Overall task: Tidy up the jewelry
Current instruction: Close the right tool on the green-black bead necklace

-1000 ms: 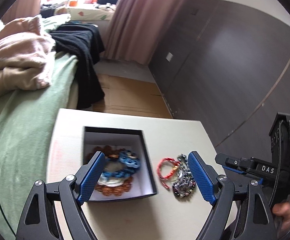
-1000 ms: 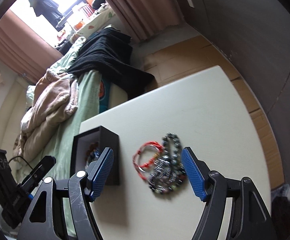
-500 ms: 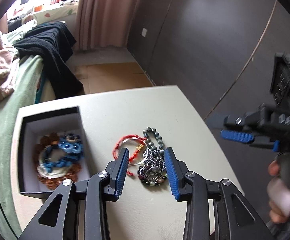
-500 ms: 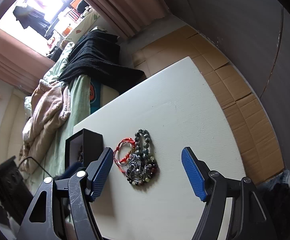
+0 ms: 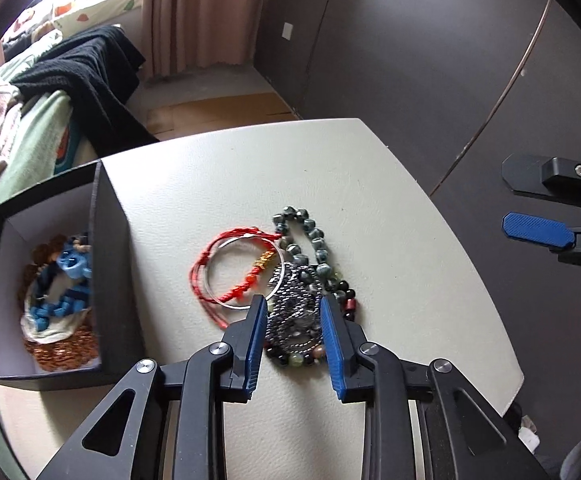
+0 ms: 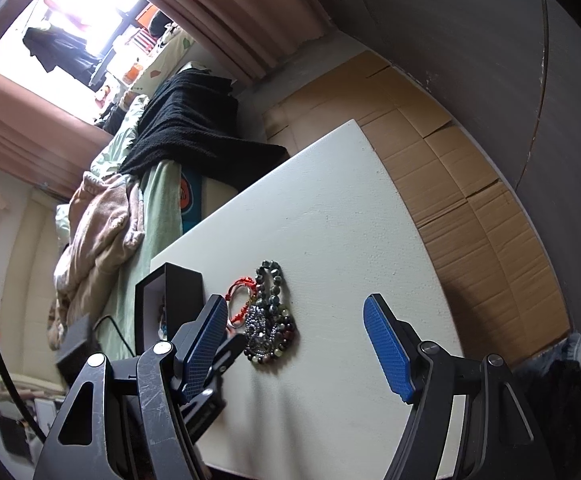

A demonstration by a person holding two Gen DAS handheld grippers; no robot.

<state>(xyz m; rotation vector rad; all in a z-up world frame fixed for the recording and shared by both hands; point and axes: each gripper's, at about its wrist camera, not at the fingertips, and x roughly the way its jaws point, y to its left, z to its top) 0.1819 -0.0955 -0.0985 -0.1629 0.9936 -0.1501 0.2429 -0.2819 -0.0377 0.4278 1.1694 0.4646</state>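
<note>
A pile of jewelry lies on the white table point(image 5: 390, 208): a red cord bracelet point(image 5: 226, 264), a grey-green bead bracelet point(image 5: 310, 236) and a silver-grey beaded piece point(image 5: 294, 316). My left gripper point(image 5: 293, 312) is low over the pile, its jaws narrowed around the silver-grey piece but apart from it. A black box point(image 5: 106, 240) with a white lining holds blue and brown bead jewelry point(image 5: 62, 280). My right gripper point(image 6: 296, 312) is open and empty, raised above the table; the pile point(image 6: 266, 320) and the box point(image 6: 182, 288) show below it.
A bed with a green sheet point(image 5: 18, 156), pink blanket and black garment point(image 5: 86, 76) borders the table's left. A dark wall point(image 5: 410, 60) stands to the right. Cardboard point(image 6: 470, 184) covers the floor beyond the table's far and right edges.
My left gripper moved right from the box to the loose pile, dropped lower and narrowed its jaws around the silver-grey piece. My right gripper rose and pulled back, staying open.
</note>
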